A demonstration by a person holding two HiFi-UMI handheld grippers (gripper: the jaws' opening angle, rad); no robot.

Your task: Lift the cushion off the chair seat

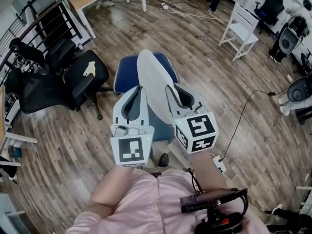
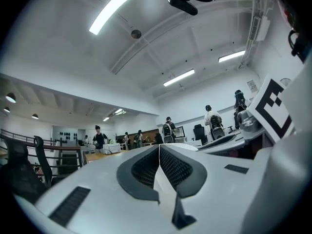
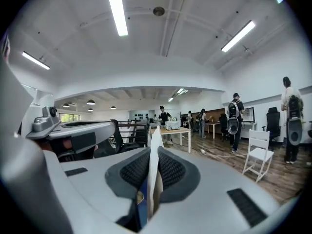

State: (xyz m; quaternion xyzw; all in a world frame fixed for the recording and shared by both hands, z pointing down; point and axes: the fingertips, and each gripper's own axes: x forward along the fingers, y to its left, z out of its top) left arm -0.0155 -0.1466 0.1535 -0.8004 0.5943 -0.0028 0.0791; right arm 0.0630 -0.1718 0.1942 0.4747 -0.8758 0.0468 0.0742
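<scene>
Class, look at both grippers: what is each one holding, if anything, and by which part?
Both hold the cushion above the chair. The left gripper pinches its left edge, the right gripper its right edge.

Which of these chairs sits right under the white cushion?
The blue chair, directly beneath the white cushion clamped in the right hand-held gripper. The black office chair stands to its left; the white chair stands far off.

You have no words, numbers or brands to read here; your marker cubes point(image 1: 131, 150) carry only black-and-white square patterns.
</scene>
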